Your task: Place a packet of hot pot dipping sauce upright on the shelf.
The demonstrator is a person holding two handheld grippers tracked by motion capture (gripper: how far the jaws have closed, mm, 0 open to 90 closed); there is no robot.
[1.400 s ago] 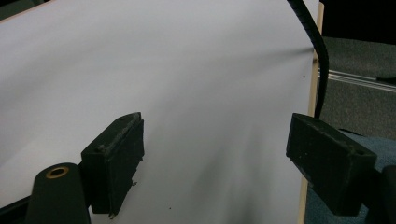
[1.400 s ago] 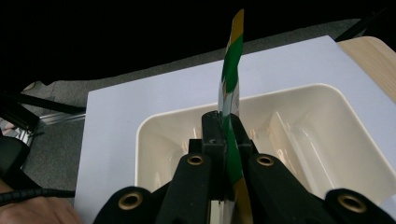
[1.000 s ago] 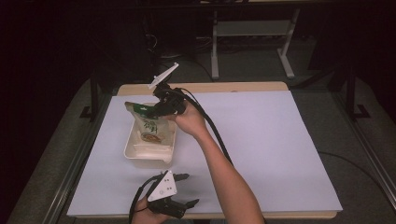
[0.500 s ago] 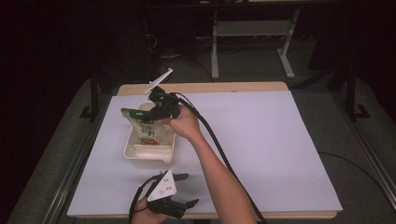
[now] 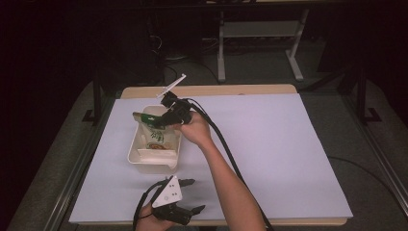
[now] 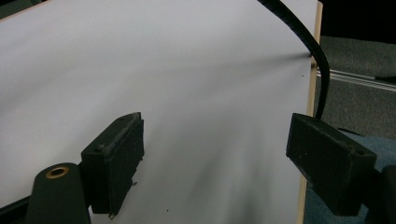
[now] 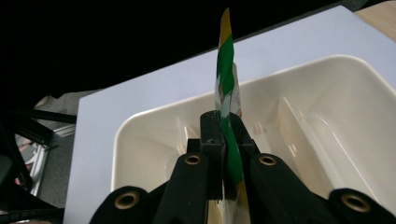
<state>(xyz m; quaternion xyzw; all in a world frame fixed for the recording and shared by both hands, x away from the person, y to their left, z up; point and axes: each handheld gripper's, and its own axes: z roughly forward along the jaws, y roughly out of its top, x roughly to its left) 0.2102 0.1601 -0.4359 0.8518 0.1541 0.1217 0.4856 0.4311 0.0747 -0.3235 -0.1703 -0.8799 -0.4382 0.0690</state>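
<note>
Cream tray (image 5: 138, 161) sits left of centre on white-covered table (image 5: 288, 144). Right gripper (image 5: 166, 120) over tray's far end, jaws clamped on green top edge of snack packet (image 5: 156, 137). Packet hangs down into tray, lower part inside it. In right gripper view, packet (image 7: 226, 70) edge-on between jaws, tray (image 7: 154, 121) beneath. Left gripper (image 5: 192, 196) near table's front edge, nearer than tray, jaws spread wide, nothing between them.

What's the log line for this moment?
right gripper: shut on green snack packet, over cream bin | left gripper: open, idle at near table edge | packet partly in bin
</note>
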